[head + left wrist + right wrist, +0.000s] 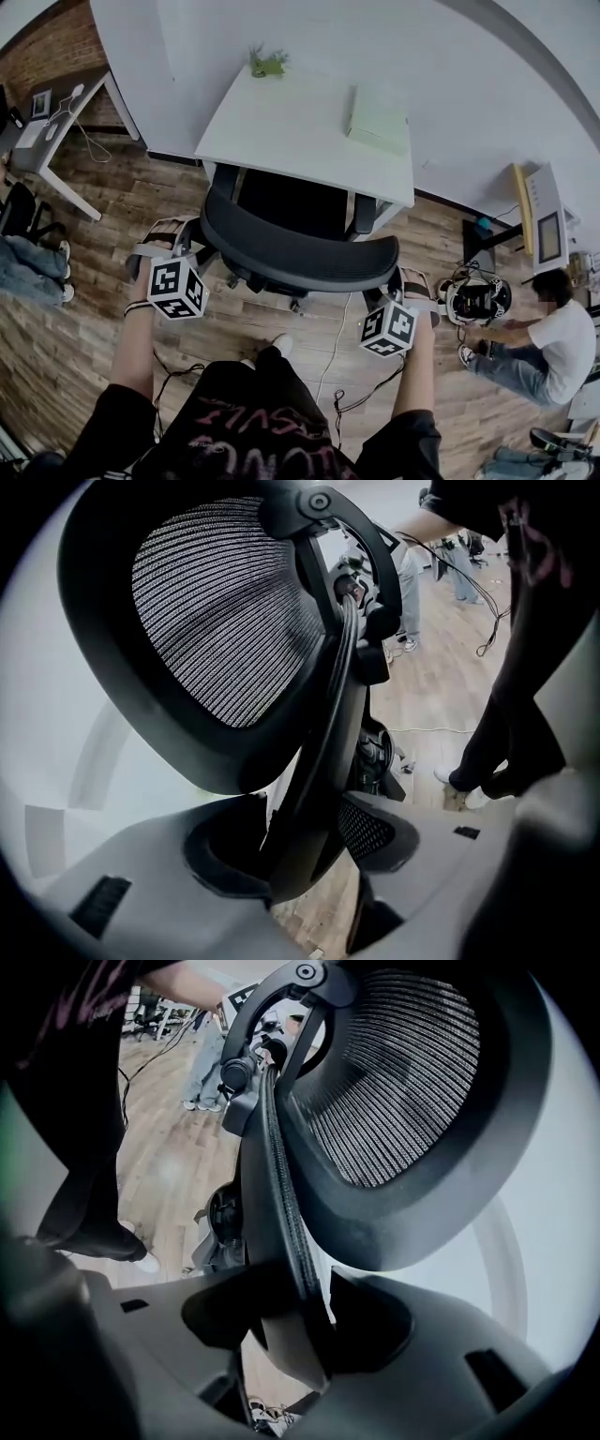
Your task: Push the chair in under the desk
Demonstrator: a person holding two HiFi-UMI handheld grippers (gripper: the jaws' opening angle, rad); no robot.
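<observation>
Chair [298, 248] backrest at desk [291, 127] | left gripper [300, 853] clamps its left edge | right gripper [295, 1330] clamps right edge

Chair [300, 248] seat partly hidden under desk [300, 131]; base mostly behind backrest; seated person [562, 342] face blurred

Head view looks steeply down; both gripper views closely face the chair [298, 246].

The chair [295, 248] back is fine ribbed mesh cloth in a smooth matt black plastic frame. The desk [281, 122] top looks smooth matt white. The floor [94, 291] is grainy wood plank. The left gripper [305, 846] and right gripper [291, 1321] are smooth matt grey plastic. The far-left wall [56, 52] is rough brick.
</observation>
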